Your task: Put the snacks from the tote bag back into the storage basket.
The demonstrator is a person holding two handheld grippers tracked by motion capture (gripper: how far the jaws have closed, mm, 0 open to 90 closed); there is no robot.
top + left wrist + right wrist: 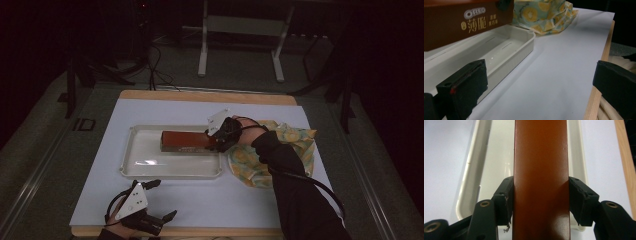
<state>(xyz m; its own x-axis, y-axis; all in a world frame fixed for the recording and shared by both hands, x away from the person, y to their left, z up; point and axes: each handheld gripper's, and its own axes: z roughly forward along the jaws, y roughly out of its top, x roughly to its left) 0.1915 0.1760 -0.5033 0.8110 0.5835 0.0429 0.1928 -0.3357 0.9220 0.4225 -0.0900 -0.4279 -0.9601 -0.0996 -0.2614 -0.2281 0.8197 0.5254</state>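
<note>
- From the high view, I am looking at a white tray (172,170) lying on the sheet (215,200) with a brown box (184,140) in it. The box's long axis is running left to right along the tray, toward the tray's far side. My right gripper (216,140) is reaching in from the right and meeting the box at its right end, so that arm is plainly the nearer one. My left gripper (162,200) is sitting near the front edge of the table, well apart from the tray, with its jaws spread and nothing between them. A yellow patterned cloth (292,145) is lying just right of the tray, under my right forearm.
- In the left gripper view, I am seeing that gripper's jaws standing wide apart over bare sheet (559,75), holding nothing. The tray (524,41) is lying ahead and to the left, the box (461,25) in it showing its printed side face, and the cloth (544,17) is bunched just beyond the tray's corner.
- In the right gripper view, I am seeing the right gripper (541,200) clamped on the box (541,170), a pad pressing each long side. The box is running straight away from the jaws, over the tray (471,182); whether it is resting on the tray floor I cannot tell.
- I am judging that any coming move turns on this end-on grip: the box is lined up with the right gripper's own axis.
</note>
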